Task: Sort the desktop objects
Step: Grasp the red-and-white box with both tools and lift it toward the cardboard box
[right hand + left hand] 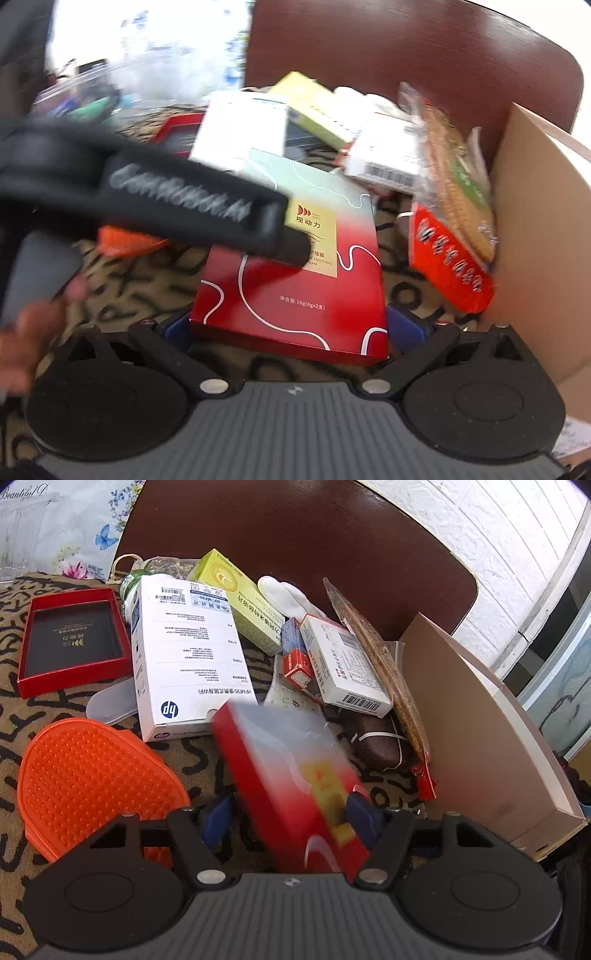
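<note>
Centrally, the red box (pixel 291 273) with a pale green upper part and white curved lines sits between both grippers, over the patterned tablecloth (pixel 207 760). In the right wrist view its face is sharp and tilted up at the far end; its near edge lies between the blue pads of the right gripper (pixel 291 325), which stand wide, just beside the box's two near corners. Pad contact cannot be told. The left gripper (pixel 291 819) reaches in from the left of that view as a blurred black arm, its tip over the box's yellow label. In the left wrist view the box is blurred, standing on edge between the left pads; the right pad (pixel 364 819) is against it, the left pad (pixel 218 818) stands clear. No firm grip shown.

Surroundings:
- Tablecloth: tan with black squiggles.
- Left, near: orange studded silicone mitt (pixel 96 786).
- Left, far: open red tray (pixel 72 638) with dark inner face.
- Behind the box: white HP carton (pixel 184 657), yellow-green carton (pixel 240 602), white barcode carton (pixel 347 664), all in a loose pile.
- Right: a packet of round biscuits (pixel 454 192) leaning against an upright tan cardboard box (pixel 480 716).
- Far: dark brown chair back (pixel 303 535), white brick-pattern wall (pixel 498 542), floral fabric (pixel 66 528) at far left.
- A hand (pixel 22 350) shows, blurred, at the left edge of the right wrist view.
</note>
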A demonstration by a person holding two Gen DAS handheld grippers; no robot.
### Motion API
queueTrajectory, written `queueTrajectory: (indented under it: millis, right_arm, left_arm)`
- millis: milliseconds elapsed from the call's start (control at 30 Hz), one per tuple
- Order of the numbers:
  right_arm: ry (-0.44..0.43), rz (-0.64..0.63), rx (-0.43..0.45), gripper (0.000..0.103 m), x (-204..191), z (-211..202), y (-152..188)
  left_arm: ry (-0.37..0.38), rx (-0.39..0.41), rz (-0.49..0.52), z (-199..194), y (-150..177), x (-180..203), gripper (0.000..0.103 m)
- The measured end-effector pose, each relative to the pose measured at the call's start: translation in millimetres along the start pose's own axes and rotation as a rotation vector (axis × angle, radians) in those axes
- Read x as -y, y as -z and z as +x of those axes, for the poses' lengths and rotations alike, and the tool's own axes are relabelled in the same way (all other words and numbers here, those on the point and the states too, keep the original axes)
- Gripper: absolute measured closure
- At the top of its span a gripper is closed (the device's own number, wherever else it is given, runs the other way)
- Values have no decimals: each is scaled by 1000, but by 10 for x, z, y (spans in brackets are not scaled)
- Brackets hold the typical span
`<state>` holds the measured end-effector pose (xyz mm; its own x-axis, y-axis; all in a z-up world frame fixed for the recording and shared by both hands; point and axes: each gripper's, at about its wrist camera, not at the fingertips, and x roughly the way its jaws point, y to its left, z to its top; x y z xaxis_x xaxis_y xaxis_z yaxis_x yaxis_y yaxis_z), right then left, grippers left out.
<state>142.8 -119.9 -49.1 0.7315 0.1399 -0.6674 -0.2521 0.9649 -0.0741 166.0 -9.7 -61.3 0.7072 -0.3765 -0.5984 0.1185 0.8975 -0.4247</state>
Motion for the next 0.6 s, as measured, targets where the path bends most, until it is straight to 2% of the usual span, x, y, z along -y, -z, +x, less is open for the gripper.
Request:
queueTrajectory:
  millis: [100,200,267,400,600]
  right_arm:
    - [-12,-64,2,3,-174,-129,105]
    - [-32,-49,12,3,-174,-176,177]
    - [-54,-2,-7,3,-145,-167,160]
    - [-58,9,-15,4,-169,-263,174]
    - [-37,-8,57,4,-236,-688,261]
  left_arm:
    - [2,-12,15,-39,47,13,34]
    - [1,-10,34,-100,114,22,33]
    - [8,-9,29,-131,138,19,38]
    - [26,-7,2,-253,163,47,45]
    - [35,90,60,-689,237,341,48]
